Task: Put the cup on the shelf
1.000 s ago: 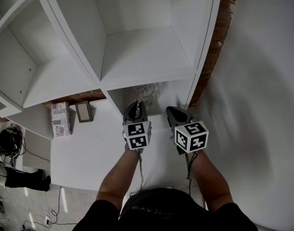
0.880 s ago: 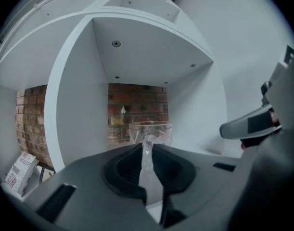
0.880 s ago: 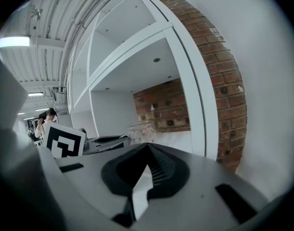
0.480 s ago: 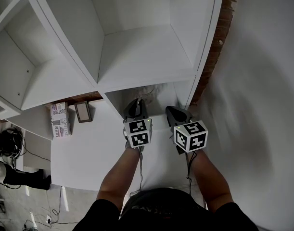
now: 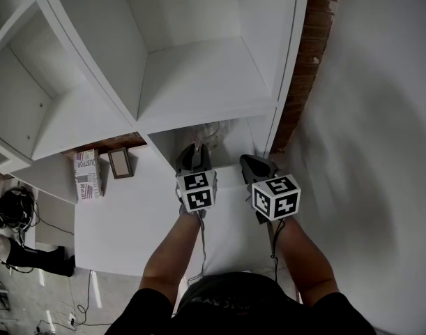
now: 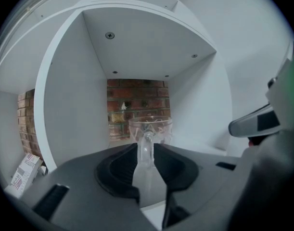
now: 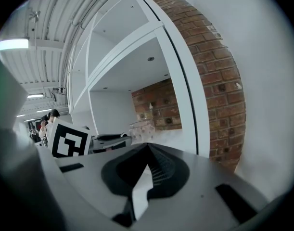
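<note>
Change: against the head view of a second ago, the white shelf unit [image 5: 199,68] sits a little further left and higher in the picture. The left claw [image 6: 146,146] was tighter on the handle then, and the glass cup [image 6: 150,126] has stayed in the same compartment.
Shelf unit: open white compartments with a brick wall [image 5: 303,68] showing behind it; the two upper compartments in view hold nothing.
Desk [image 5: 129,215]: a white top that runs up to the shelf unit. A printed box [image 5: 87,173] and a small frame [image 5: 121,162] lie just beside each other near the unit's left foot.
Lower compartment [image 5: 261,132]: holds the glass cup alone, upright on its floor.
Left claw: reaches into the mouth of the lower compartment. Its jaws are opening, with the cup's handle between them and the pads just off it.
Right claw [image 7: 147,146]: just right of the left one, outside the compartment, its tips pressed together on nothing.
Glass cup: clear, with its handle turned toward the left claw.
</note>
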A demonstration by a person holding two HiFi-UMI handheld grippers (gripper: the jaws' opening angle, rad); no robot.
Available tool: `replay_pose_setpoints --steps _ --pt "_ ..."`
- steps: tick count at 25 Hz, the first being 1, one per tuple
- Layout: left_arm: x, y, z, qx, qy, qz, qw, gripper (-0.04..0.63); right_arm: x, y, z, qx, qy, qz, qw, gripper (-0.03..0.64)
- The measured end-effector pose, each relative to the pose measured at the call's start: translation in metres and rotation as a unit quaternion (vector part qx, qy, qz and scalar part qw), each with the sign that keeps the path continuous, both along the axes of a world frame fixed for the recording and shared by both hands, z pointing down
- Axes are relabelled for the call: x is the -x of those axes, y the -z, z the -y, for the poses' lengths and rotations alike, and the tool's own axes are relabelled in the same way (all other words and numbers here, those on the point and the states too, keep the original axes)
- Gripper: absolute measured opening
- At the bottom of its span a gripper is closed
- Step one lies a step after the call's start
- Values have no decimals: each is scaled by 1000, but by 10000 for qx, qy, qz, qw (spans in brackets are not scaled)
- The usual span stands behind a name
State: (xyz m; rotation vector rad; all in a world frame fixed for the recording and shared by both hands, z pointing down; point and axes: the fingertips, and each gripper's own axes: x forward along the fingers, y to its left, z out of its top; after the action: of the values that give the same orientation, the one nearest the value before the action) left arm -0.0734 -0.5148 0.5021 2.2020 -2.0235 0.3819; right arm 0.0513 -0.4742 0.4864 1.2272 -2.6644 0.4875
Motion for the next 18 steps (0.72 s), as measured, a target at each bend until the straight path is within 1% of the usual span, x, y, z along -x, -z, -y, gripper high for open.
replay_pose_setpoints --steps 1,3,11,16,18 --pt "0 -1 -1 21 1 -21 10000 99 -1 0 -1 0 2 5 10000 0" --pt "2 -2 -5 31 33 -55 10000 111 -4 1 -3 -2 4 6 10000 0" --pt "-4 9 -36 -99 102 -123 9998 112 -12 6 -22 -60 62 -31 10000 0" --pt "-9 22 -72 -201 120 -195 9995 110 -16 15 -48 -124 153 -2 9998 0" --pt "-11 27 -90 -250 121 -230 9993 98 -16 17 -61 -151 215 0 9997 0"
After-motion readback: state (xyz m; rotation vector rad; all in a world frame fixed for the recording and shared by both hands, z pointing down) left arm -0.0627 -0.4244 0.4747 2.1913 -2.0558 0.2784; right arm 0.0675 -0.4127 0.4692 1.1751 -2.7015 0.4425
